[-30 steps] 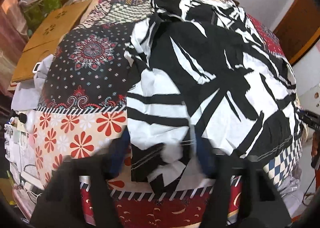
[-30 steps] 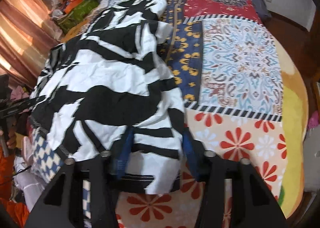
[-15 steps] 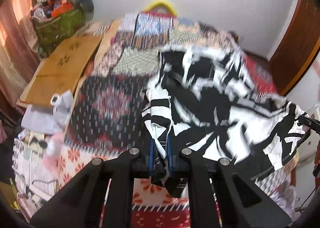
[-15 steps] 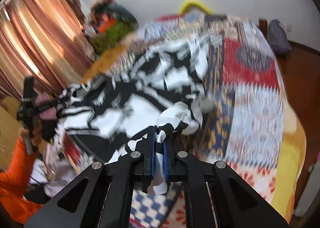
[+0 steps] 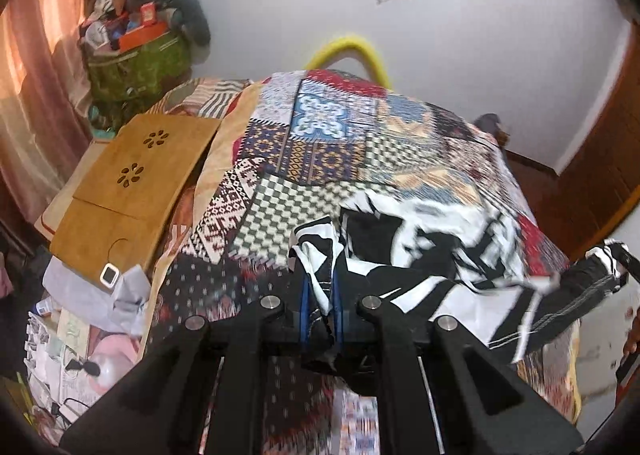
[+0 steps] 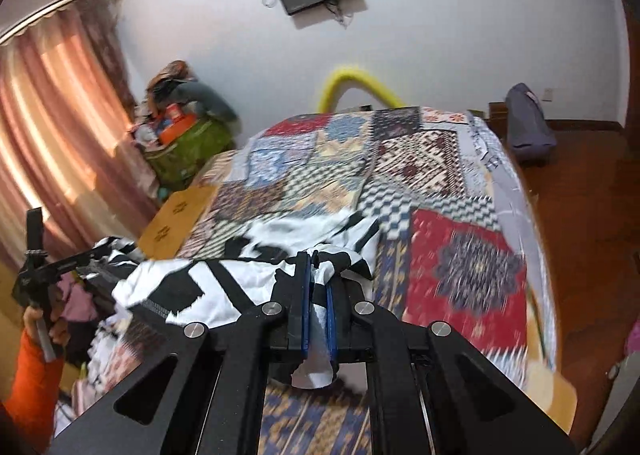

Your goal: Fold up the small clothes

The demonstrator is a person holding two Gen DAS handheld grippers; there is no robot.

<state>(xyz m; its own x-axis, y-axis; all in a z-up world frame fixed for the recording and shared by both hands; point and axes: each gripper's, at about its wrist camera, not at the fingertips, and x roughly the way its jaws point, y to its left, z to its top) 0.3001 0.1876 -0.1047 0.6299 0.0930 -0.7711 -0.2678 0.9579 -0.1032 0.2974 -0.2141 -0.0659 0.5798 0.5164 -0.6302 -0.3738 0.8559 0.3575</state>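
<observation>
Both tongs risen, levelled out: left (image 5: 320, 303), right (image 6: 318, 307) each clamped on garment (image 5: 420, 255) edge.

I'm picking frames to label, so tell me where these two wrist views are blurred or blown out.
Left wrist view: the black-and-white garment smears toward the right, the quilt stays fairly sharp, the curtain glows overexposed. Right wrist view: the quilt's red patch is streaked with motion blur, the curtain is washed out, the right gripper is crisp. Both have fisheye bending and dark corners.
</observation>
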